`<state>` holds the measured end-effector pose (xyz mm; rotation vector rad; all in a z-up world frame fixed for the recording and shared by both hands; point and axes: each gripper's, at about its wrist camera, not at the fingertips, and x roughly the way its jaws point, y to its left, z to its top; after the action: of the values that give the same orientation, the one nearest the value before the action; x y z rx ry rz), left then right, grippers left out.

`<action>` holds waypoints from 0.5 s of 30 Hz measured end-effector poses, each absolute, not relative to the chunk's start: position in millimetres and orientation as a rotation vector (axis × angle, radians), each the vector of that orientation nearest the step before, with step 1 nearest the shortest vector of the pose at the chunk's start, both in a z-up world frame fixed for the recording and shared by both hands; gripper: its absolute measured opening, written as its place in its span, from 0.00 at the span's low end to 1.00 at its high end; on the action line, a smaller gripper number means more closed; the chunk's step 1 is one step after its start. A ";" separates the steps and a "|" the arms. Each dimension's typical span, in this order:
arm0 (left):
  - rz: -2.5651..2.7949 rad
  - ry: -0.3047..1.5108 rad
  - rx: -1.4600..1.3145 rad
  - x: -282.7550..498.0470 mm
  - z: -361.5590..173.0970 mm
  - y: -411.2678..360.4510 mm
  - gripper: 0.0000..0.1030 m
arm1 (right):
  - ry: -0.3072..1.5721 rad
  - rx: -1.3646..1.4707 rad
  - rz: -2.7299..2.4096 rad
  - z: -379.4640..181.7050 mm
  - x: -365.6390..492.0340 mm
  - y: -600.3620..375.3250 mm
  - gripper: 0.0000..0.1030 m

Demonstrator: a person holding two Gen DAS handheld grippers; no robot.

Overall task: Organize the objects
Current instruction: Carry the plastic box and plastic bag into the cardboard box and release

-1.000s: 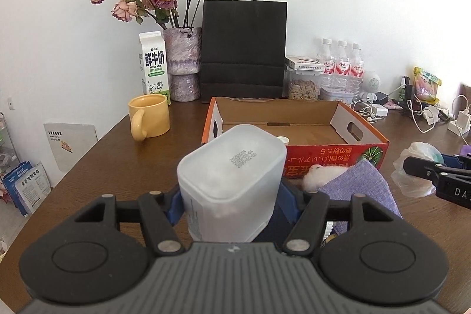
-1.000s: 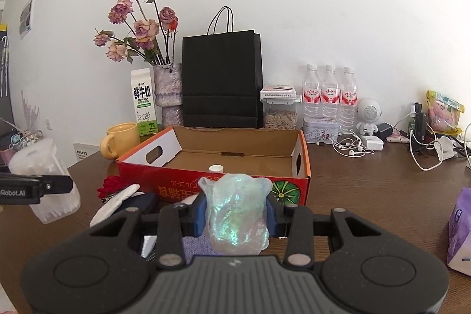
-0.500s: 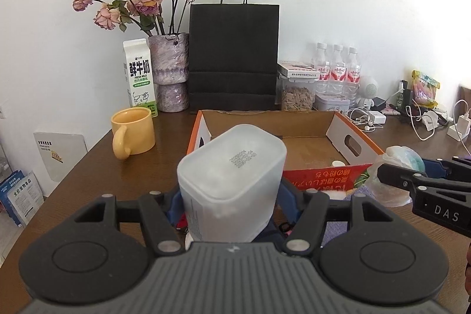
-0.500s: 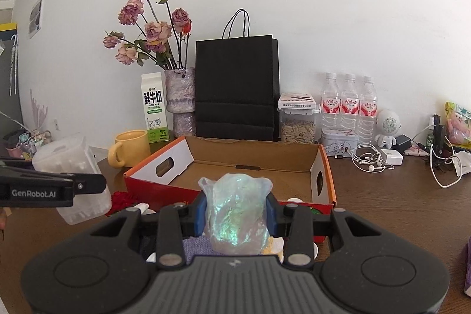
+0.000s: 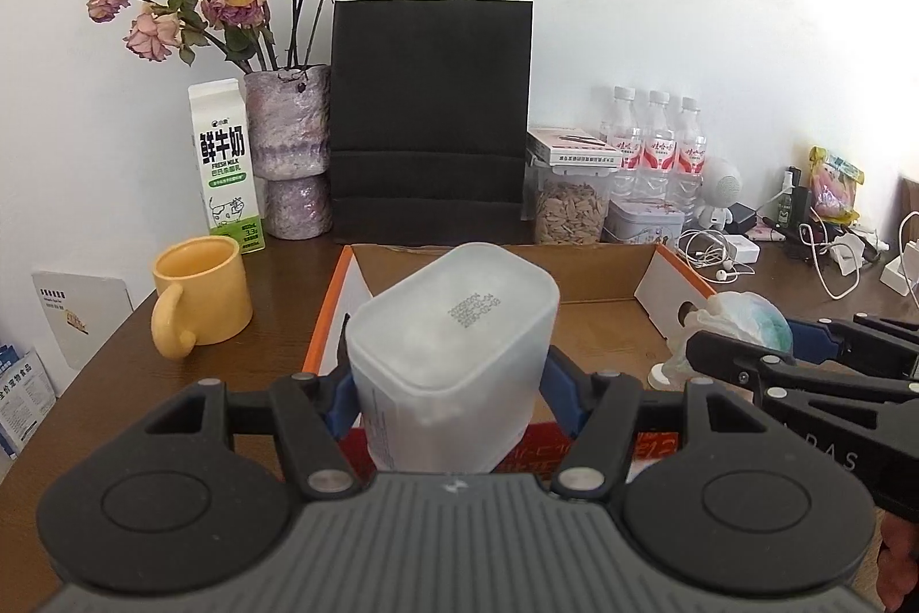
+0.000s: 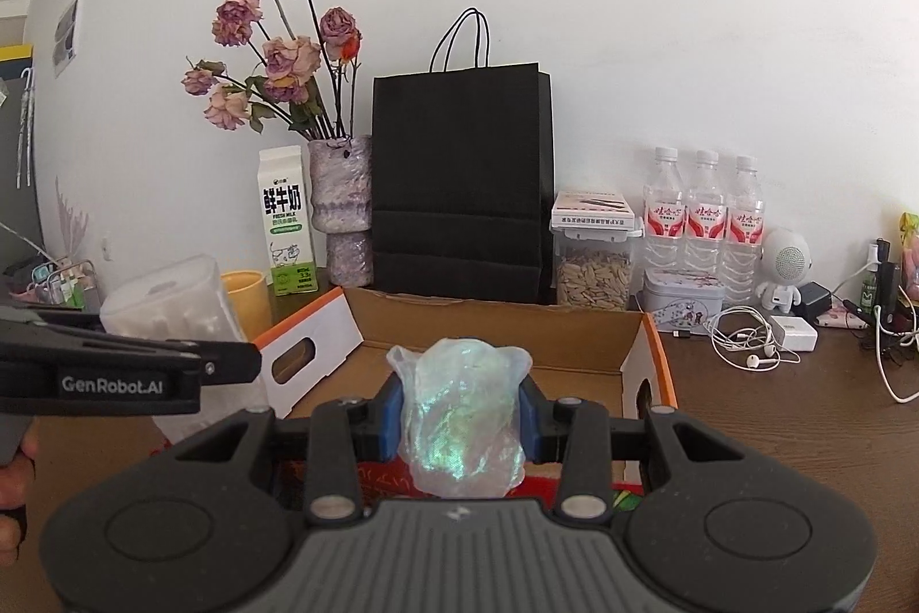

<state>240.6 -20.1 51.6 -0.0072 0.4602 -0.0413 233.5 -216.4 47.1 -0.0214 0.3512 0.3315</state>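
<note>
— While both grippers hang over the near edge of the box (image 5: 603, 280), what is each one holding?

— Left gripper (image 5: 448, 392): its blue pads are pressed on one frosted tub (image 5: 454, 343), tilted, its base with printed code facing the camera. Right gripper (image 6: 459, 415): clamped narrow on one crumpled, shimmery bag (image 6: 462, 417). Each carried thing sits above the box's near wall, not inside it.

— Can each gripper see the other?

— Yes. The left view has the right gripper and bag at its right edge; the right view has the left gripper and tub at its left edge, with a bit of a hand below.

— What is in the box?

— One cardboard box, red printed outside, open on top, with a handle hole in each end wall. Its floor is mostly hidden; one small white cap (image 5: 657, 374) shows by the right end.

— And farther back?

— One yellow mug (image 5: 201, 294) left of the box. Along the far wall: one milk carton (image 5: 225, 165), one vase (image 5: 290, 153) of dried roses, one black bag (image 5: 431, 119), one jar (image 5: 571, 196) of seeds with a flat packet on its lid, one tin (image 5: 646, 219), three bottles (image 5: 657, 147), one small white robot figure (image 6: 784, 268), then earphones, chargers and cables at far right.

— Surface and room?

— Dark brown wooden table (image 6: 775, 417), white wall (image 6: 632, 10) behind.
</note>
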 end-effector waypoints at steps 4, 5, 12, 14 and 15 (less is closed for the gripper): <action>-0.043 0.453 -0.012 263.8 51.3 -22.6 0.62 | 0.352 -0.032 0.347 48.4 257.9 -212.4 0.36; -0.043 0.450 -0.013 270.0 51.2 -23.0 0.62 | 0.353 -0.039 0.351 48.7 265.2 -210.7 0.36; -0.033 0.430 -0.019 308.7 50.2 -26.2 0.62 | 0.351 -0.060 0.352 48.9 307.9 -204.6 0.36; -0.032 0.431 -0.025 319.8 47.1 -26.4 0.62 | 0.351 -0.052 0.345 47.2 318.1 -204.3 0.36; -0.032 0.434 -0.028 324.6 45.3 -26.3 0.62 | 0.356 -0.049 0.342 45.6 323.3 -204.2 0.36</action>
<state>324.6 -26.3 45.3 -0.0275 0.4339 -0.0322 323.3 -204.2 45.6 -0.0486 0.3559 0.3416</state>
